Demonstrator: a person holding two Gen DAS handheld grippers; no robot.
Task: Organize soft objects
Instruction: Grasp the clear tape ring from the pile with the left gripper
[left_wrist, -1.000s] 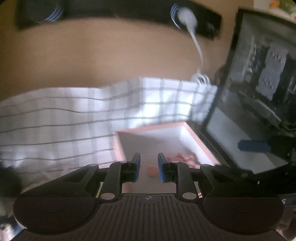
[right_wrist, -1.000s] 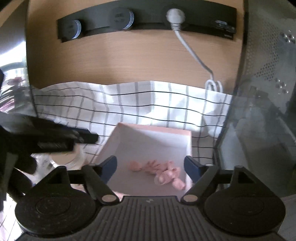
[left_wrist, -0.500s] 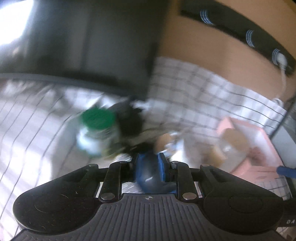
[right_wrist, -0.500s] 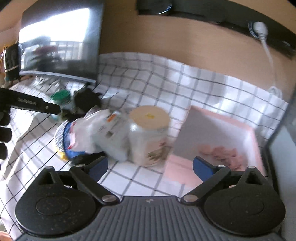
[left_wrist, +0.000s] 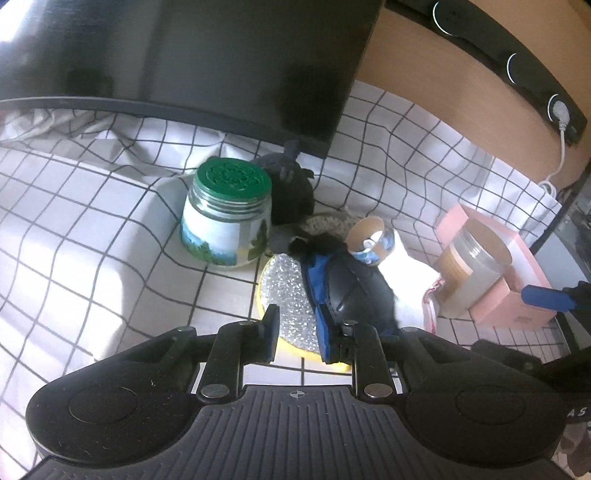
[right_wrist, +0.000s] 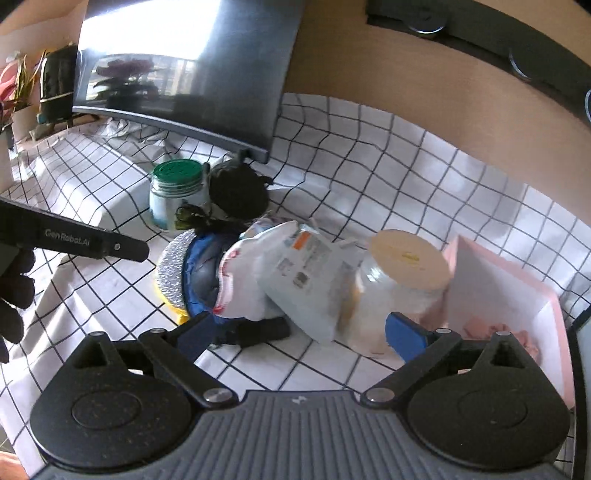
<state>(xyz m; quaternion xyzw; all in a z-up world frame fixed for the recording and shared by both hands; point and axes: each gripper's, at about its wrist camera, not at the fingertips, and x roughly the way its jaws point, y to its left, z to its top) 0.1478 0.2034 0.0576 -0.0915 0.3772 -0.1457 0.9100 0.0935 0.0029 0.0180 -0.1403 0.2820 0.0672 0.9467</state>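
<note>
Blue and black, that soft padded pouch (left_wrist: 347, 291) sits in the thick of the pile on the checked cloth (left_wrist: 92, 236), lying on a glittery round pad (left_wrist: 284, 291) with a yellow edge. The left gripper (left_wrist: 300, 334) hangs just over the pad, fingers spread with nothing between them; the pouch lies just beside the right-hand finger (left_wrist: 325, 332), more alongside it than inside the gap (whether they touch, hard to call from here).

The right gripper (right_wrist: 299, 334) has its fingers wide apart, empty too, low in front of the crinkly plastic bag (right_wrist: 295, 273) that slumps over the pouch and leans on the jar with the pale lid (right_wrist: 402, 284).

The risks look plain. Close the left fingers as they stand and they may nip only the pad's edge or skid off the pouch's side. Tug the pouch and the bag could drag along, knocking the pale-lidded jar toward the pink box (right_wrist: 517, 306), or nudging the green-lidded jar (left_wrist: 229, 214) just behind.
</note>
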